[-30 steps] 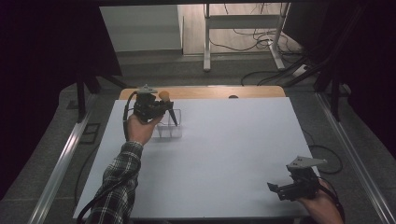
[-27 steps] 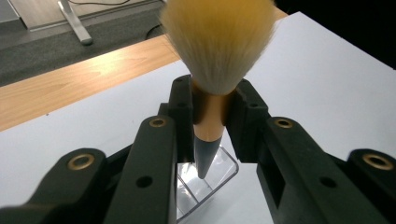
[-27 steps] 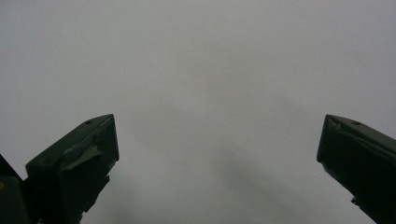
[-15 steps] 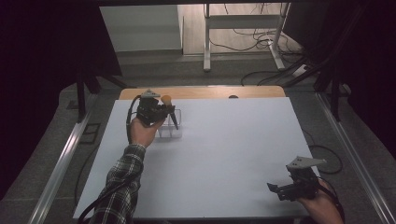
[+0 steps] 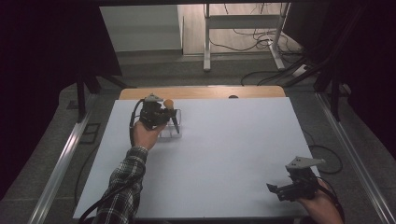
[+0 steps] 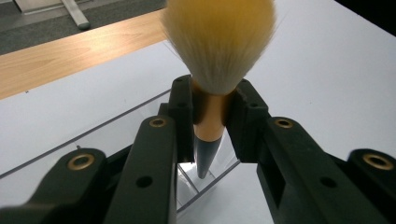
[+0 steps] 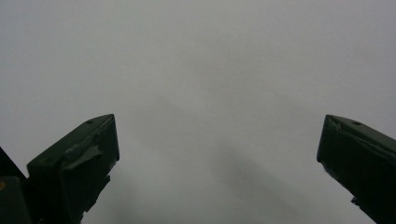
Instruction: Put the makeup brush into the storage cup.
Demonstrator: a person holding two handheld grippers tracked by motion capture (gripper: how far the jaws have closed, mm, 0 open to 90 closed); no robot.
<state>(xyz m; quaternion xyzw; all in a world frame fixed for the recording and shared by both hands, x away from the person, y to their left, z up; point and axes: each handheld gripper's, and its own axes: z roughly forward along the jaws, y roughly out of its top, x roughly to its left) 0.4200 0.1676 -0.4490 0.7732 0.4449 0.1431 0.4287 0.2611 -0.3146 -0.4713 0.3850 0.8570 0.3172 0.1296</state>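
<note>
My left gripper (image 5: pixel 161 114) is shut on a makeup brush (image 5: pixel 169 103) at the far left of the white table. In the left gripper view the jaws clamp the gold ferrule of the brush (image 6: pixel 211 114), with the pale orange-tipped bristles pointing up. Its grey handle tip points down into a clear plastic box (image 6: pixel 205 183). The high view has that clear box (image 5: pixel 171 132) right under the gripper. My right gripper (image 5: pixel 276 190) rests near the table's front right corner. It stands open (image 7: pixel 217 135) over bare white surface, nothing between its fingers.
A white board (image 5: pixel 224 149) covers the table, with a wooden strip (image 5: pixel 201 92) along its far edge. Metal rails run down both sides. Cables and desk legs lie on the floor beyond.
My left hand has sunk slightly with the brush, bringing the handle tip down toward the clear box. The right gripper has stayed in place.
</note>
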